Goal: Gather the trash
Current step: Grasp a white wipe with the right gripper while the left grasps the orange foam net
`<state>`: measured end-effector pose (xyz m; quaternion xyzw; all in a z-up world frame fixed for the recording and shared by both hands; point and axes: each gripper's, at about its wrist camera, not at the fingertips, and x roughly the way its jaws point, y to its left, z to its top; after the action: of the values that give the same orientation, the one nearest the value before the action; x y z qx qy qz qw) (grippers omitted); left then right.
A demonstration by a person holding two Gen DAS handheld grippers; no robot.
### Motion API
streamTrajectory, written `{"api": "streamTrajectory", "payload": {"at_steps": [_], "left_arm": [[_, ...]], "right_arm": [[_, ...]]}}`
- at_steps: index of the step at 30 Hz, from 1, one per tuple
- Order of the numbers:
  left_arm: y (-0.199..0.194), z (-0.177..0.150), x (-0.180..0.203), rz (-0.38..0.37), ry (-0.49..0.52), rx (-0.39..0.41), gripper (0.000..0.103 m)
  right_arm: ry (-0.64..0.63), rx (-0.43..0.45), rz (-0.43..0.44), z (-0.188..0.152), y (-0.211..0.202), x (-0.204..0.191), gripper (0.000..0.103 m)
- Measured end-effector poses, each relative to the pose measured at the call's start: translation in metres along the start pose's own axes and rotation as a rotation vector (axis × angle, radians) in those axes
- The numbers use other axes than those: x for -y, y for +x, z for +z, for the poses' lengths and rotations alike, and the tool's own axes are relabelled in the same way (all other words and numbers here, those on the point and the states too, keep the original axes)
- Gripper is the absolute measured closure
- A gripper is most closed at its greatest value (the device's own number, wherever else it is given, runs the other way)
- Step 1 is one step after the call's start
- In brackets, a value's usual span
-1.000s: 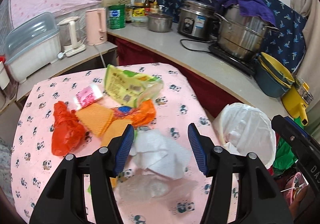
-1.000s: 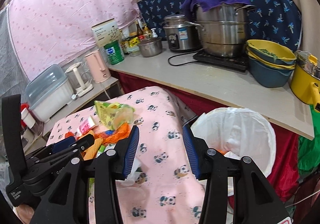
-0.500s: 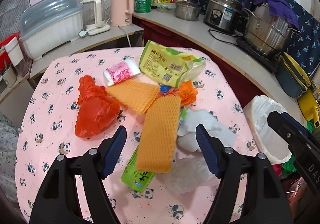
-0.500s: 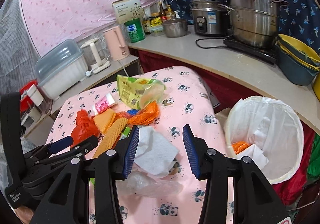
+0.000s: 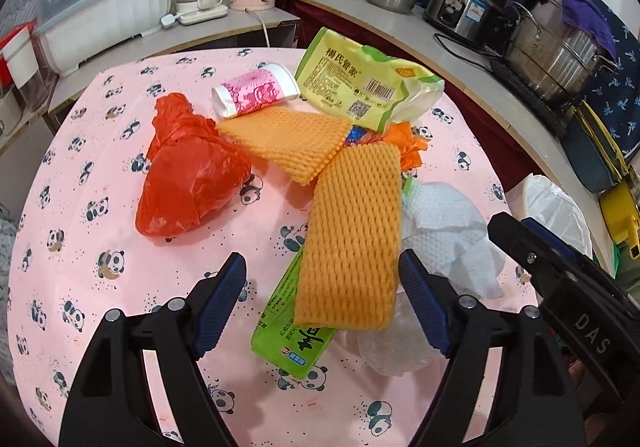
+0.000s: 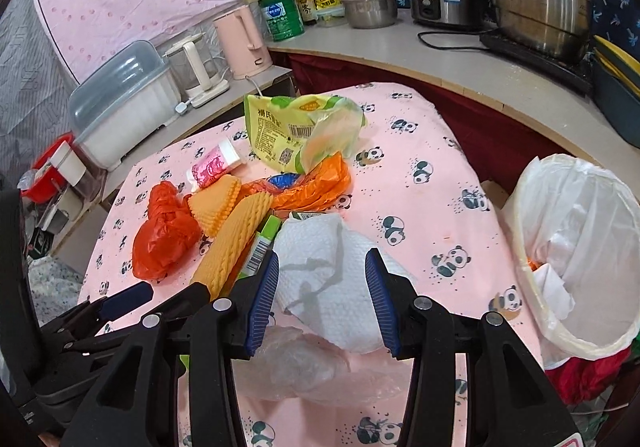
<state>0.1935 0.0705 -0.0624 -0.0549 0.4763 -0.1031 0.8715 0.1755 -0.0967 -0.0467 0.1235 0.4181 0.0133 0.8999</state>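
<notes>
Left wrist view shows the left gripper [image 5: 322,301] with jaws apart and empty, straddling the near end of an orange foam net [image 5: 354,235] that lies across a green wrapper [image 5: 294,331]. Right wrist view shows the right gripper [image 6: 322,299], jaws likewise apart and empty, set either side of a crumpled white paper towel [image 6: 326,275]; contact cannot be confirmed. All litter sits in a loose heap on the panda-print table [image 6: 420,199]: a red plastic bag [image 5: 184,179], a second foam net [image 5: 288,139], a pink packet [image 5: 256,95], a yellow-green snack bag [image 5: 360,83], orange plastic beneath it, and a clear plastic bag [image 6: 304,367] at the near edge. The lined bin [image 6: 576,247] stands just beside the table on the right and already holds some waste.

Assessment: every item appears light, soft and crushable. The foam net should compress readily; a pinch across its near end would suit. The paper towel is best taken at its raised fold. The plastic film looks slippery and may slide free.
</notes>
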Motion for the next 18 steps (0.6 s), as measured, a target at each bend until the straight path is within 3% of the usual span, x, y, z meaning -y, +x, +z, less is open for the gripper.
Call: {"api": "streamTrajectory", "payload": {"at_steps": [7, 9, 16, 18], "left_arm": [[0.01, 0.0, -0.007, -0.035, -0.018, -0.024, 0.03], [0.013, 0.0, -0.008, -0.04, -0.017, -0.034, 0.038], [0.022, 0.0, -0.012, -0.066, -0.014, -0.068, 0.064], [0.023, -0.001, -0.014, -0.072, -0.014, -0.075, 0.077]], "right_arm": [[0.03, -0.048, 0.021, 0.001, 0.027, 0.003, 0.059], [0.031, -0.062, 0.023, 0.0, 0.034, 0.002, 0.06], [0.014, -0.078, 0.031, -0.001, 0.042, -0.001, 0.092], [0.013, -0.074, 0.039, 0.0, 0.04, -0.001, 0.098]]}}
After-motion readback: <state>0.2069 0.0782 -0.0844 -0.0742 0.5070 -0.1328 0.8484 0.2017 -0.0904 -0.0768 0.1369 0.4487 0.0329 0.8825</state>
